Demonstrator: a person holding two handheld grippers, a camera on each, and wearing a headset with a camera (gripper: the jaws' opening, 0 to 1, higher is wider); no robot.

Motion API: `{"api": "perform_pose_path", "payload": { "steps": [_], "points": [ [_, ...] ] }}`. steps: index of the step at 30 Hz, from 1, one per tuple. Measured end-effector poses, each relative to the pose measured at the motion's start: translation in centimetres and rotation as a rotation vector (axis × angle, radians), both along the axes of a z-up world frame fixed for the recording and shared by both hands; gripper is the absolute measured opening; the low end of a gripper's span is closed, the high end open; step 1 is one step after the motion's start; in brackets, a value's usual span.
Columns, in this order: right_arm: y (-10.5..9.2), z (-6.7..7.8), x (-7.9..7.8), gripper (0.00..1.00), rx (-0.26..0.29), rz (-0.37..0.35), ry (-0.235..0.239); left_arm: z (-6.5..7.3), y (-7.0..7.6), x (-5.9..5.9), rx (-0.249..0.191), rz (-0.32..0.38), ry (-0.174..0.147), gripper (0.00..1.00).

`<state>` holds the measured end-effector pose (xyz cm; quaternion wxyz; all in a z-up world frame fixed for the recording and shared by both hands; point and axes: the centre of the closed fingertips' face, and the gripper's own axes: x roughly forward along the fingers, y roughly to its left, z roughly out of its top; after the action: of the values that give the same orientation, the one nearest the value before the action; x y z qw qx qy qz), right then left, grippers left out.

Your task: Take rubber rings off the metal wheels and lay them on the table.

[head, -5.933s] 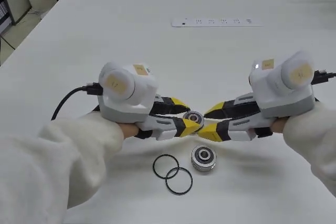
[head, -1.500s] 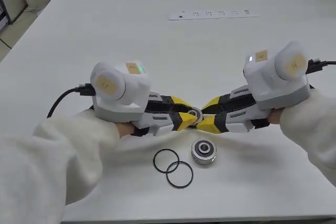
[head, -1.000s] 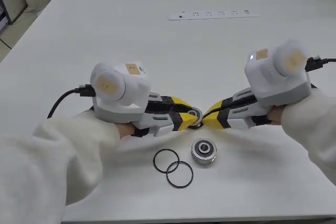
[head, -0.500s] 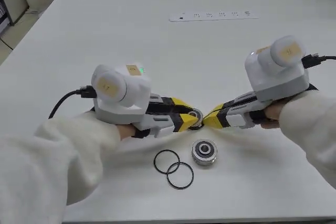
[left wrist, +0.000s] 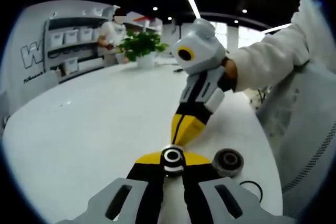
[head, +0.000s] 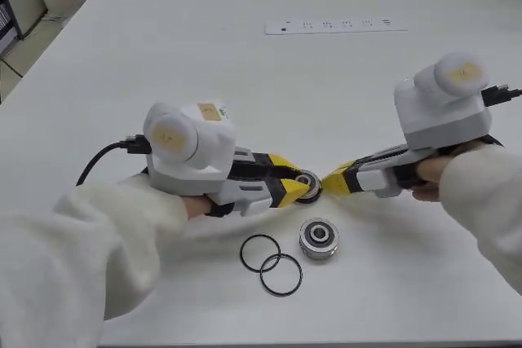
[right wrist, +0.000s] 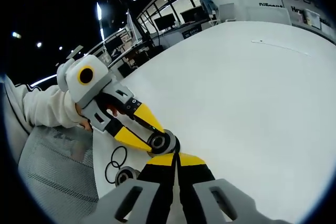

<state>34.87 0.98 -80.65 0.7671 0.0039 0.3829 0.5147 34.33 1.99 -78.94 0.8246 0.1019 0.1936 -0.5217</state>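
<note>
Metal wheel (head: 310, 187), clamped in the left gripper's (head: 299, 188) jaws above the table (head: 245, 79), looks steadied for peeling. Right gripper's (head: 333, 180) jaws are pressed together at its rim; two rubber rings (head: 271, 263) lie below.

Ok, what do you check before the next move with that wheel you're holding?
1. Left tool clamps the held wheel: ok.
2. Right tool shut, tips at that wheel's rim: ok.
3. Rubber ring caught in the right tool: cannot tell.
4. Spare wheel lies apart from both tools: ok.
5. Bare table beside the two loose rings for laying another: ok.
</note>
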Motion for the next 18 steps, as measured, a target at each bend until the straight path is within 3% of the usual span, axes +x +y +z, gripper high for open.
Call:
{"api": "perform_pose_path", "payload": {
  "steps": [2, 4, 6, 11, 18],
  "points": [
    [0.08, 0.20, 0.04, 0.00, 0.013, 0.002, -0.003, 0.01, -0.01, -0.01, 0.001, 0.000, -0.001, 0.14],
    [0.07, 0.21, -0.01, 0.00, 0.022, -0.016, 0.030, 0.00, 0.00, 0.00, 0.000, -0.001, -0.002, 0.14],
    [0.08, 0.34, 0.03, 0.00, 0.053, -0.059, 0.093, -0.03, 0.04, 0.04, 0.000, -0.002, -0.003, 0.14],
    [0.16, 0.91, 0.04, 0.00, 0.102, -0.092, 0.145, -0.05, 0.05, 0.05, 0.002, -0.003, -0.006, 0.14],
    [0.18, 0.91, 0.01, 0.00, 0.118, -0.113, 0.184, -0.03, 0.07, -0.01, 0.002, -0.003, -0.007, 0.13]
  ]
}}
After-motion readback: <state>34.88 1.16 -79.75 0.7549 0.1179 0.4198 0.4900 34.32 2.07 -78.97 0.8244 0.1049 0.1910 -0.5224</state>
